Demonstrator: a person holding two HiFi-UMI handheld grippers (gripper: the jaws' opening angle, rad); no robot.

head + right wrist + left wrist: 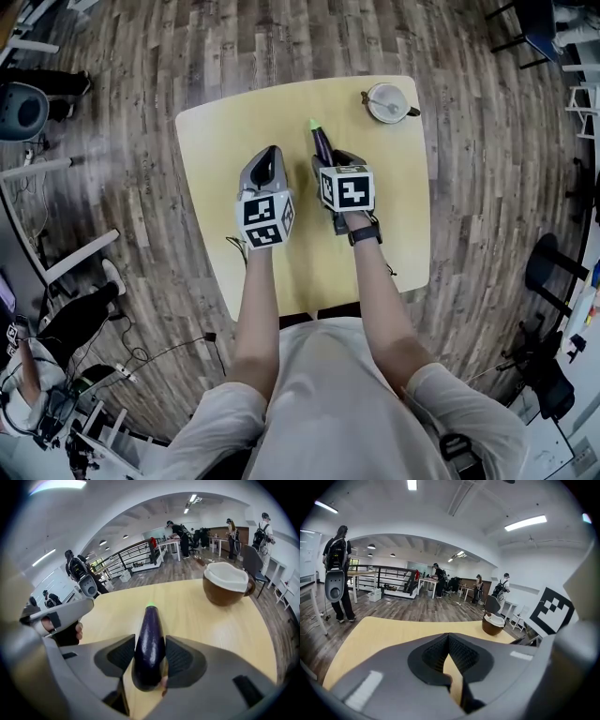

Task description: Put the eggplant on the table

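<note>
Right gripper (pixel 149 645): clamping eggplant (pixel 150 623) mid-frame, holding it low over table (pixel 201 620). Left gripper (pixel 449 639): idling closed, empty. Judging placement under way; next needing lowering to contact, then parting jaws without rolling it.

A brown cup (pixel 227 588) with a white inside stands ahead of the right claw (pixel 149 645), off to its right. Far beyond the left claw (pixel 448 637), to its left, a person with a backpack (pixel 337 569) stands on the wood floor (pixel 417 609).
</note>
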